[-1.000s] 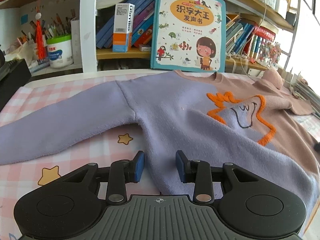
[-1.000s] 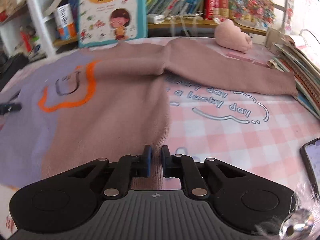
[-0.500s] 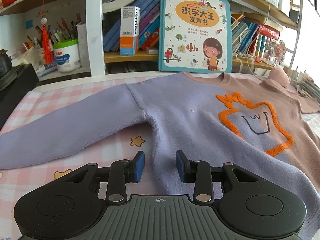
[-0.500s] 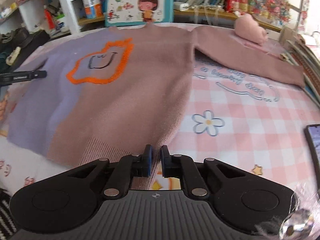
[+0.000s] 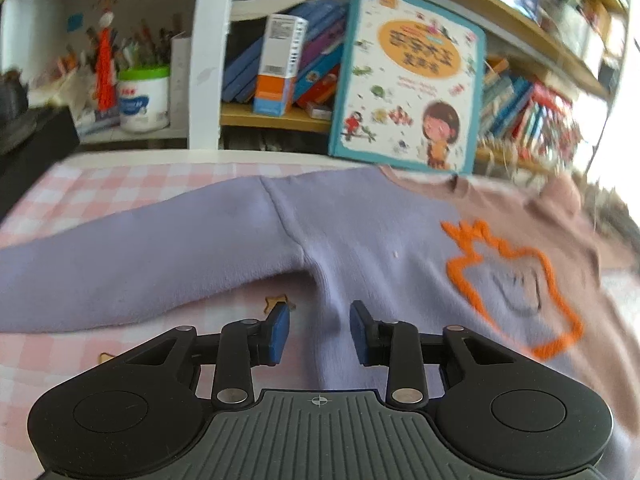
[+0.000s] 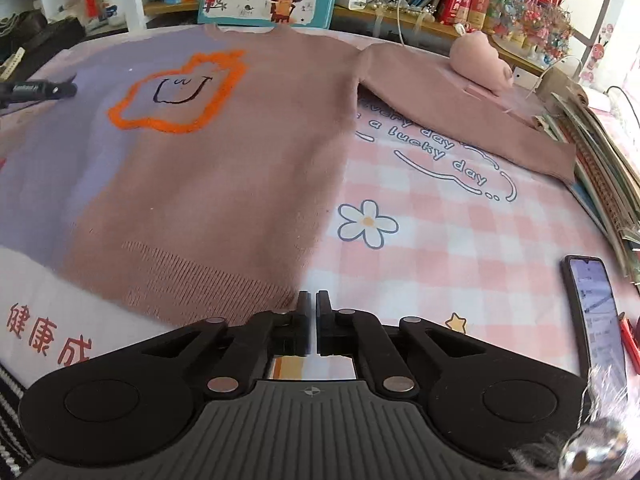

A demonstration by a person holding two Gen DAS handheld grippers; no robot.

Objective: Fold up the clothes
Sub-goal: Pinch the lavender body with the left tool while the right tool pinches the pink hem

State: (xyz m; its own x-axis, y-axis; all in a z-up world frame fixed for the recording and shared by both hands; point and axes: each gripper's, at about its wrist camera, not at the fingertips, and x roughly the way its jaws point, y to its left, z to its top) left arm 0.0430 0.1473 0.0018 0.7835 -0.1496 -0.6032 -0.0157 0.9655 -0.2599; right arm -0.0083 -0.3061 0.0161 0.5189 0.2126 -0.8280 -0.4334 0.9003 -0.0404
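Lying flat on a pink checked surface (image 6: 440, 248): a sweater (image 6: 224, 168), lilac on one half, dusty pink on the other, orange outline at the chest. Left hand-held gripper (image 5: 319, 330) partly open and closing, pads astride the lilac side seam below the armpit, cloth between them, not seen pressing. Right hand-held gripper (image 6: 313, 308) fully shut at the pink hem corner; cannot tell whether fabric is pinched. Seen only from the left wrist: lilac sleeve (image 5: 132, 256) stretching toward 9 o'clock. Seen only from the right wrist: pink sleeve (image 6: 460, 116) toward 2 o'clock, phone (image 6: 596, 312) at 4 o'clock. Picture book (image 5: 408, 80) upright at 12 o'clock.
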